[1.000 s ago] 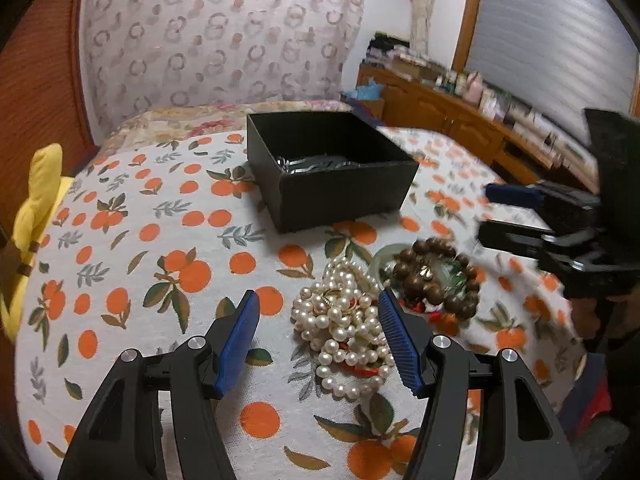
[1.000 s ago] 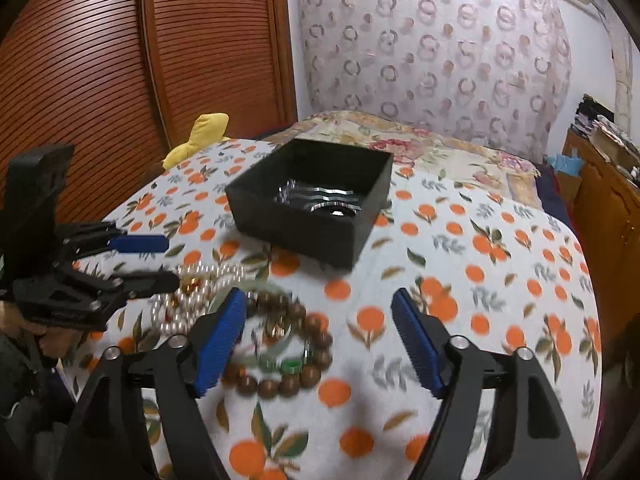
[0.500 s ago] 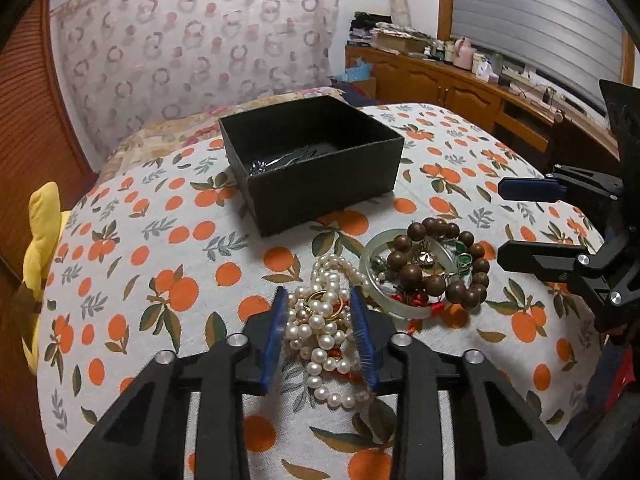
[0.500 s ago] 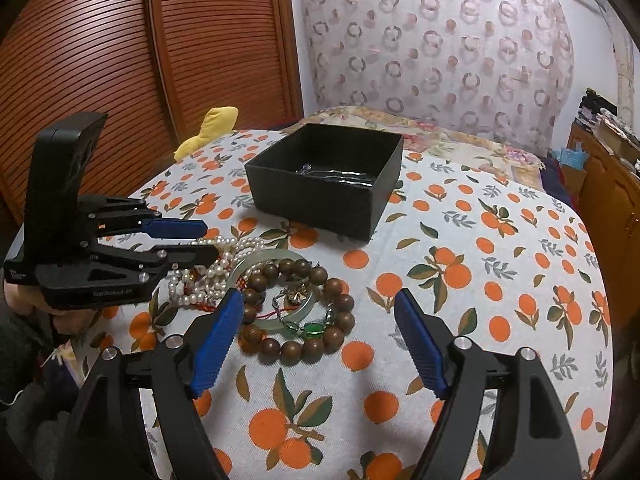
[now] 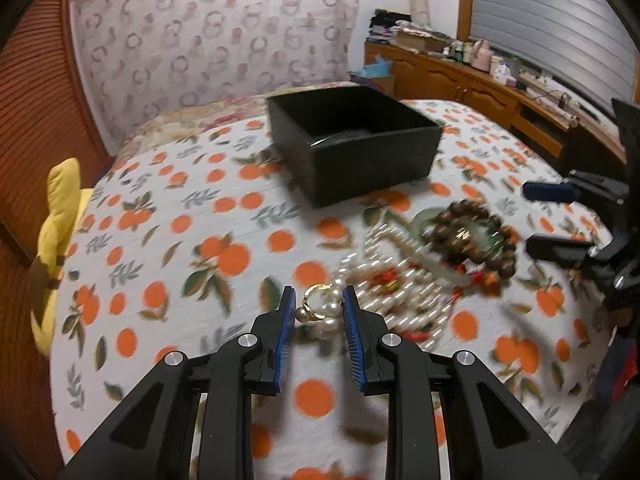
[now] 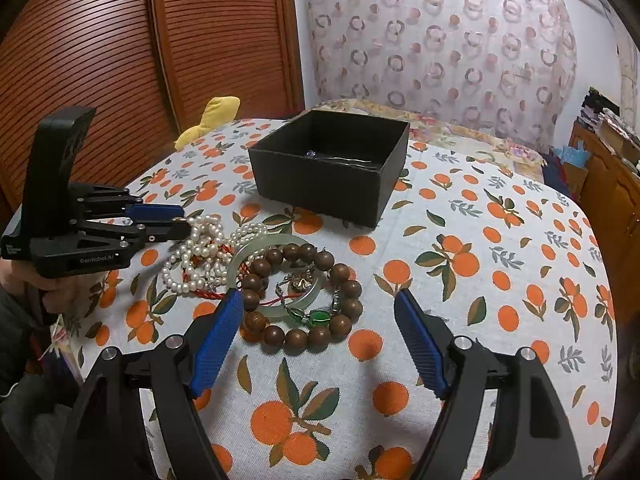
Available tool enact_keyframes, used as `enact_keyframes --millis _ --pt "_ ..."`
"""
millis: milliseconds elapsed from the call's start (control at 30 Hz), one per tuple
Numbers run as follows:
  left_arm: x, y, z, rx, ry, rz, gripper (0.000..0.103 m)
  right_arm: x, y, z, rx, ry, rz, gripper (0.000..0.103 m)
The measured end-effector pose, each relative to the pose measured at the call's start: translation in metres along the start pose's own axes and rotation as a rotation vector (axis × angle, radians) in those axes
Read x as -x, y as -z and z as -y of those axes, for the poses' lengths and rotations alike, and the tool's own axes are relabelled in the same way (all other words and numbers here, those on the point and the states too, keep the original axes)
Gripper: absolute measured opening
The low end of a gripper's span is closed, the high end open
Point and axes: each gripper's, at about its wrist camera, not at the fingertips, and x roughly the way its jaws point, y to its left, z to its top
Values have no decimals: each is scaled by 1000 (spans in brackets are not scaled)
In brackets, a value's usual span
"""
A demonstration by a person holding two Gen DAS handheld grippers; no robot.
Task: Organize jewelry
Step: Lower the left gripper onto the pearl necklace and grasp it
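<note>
My left gripper (image 5: 318, 308) is shut on the near end of a white pearl necklace (image 5: 326, 308) with a gold clasp; the strand trails right over the cloth. From the right wrist view the left gripper (image 6: 178, 222) sits at the pearls (image 6: 204, 256). A brown wooden bead bracelet (image 6: 304, 292) lies over a pale jade bangle (image 6: 240, 256) and a green-stone chain (image 6: 310, 315). My right gripper (image 6: 320, 340) is open and empty just in front of the bracelet. A black open box (image 6: 332, 172) with silvery jewelry inside stands behind.
The table (image 6: 500, 260) has a white cloth printed with oranges. A yellow cushion (image 6: 212, 118) lies at its far left edge. A wooden sideboard (image 5: 500, 92) with clutter runs along the right wall. Wooden slatted doors (image 6: 120, 60) stand behind.
My left gripper has closed on the pearl necklace and pulled its end toward me and to the left, stretching the strand. My right gripper has stayed open, drawing slightly back and lower.
</note>
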Motion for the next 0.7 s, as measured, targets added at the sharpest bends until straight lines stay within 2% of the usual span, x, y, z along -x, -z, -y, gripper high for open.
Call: enact_keyframes --millis 67,233,300,400,500,633,700 --pt "1 6 -9 10 -30 -9 24 0 0 -1 4 1 -1 80" --pt "8 11 -29 51 -41 -7 28 -2 -2 -4 6 -4 -3 80" --pt "11 9 -30 53 -31 6 33 -3 -2 -6 11 -6 -4 80" --pt "13 2 -24 41 -6 14 33 -4 -1 -7 15 -6 -5 80" --pt "9 -2 -16 50 56 12 33 -4 -1 -7 10 -7 -5 80" --pt "-2 -5 -11 60 64 0 27 -5 2 -5 5 -7 -6 82" --pt "-7 -7 -15 82 79 0 27 -5 4 -5 3 -7 -7 82"
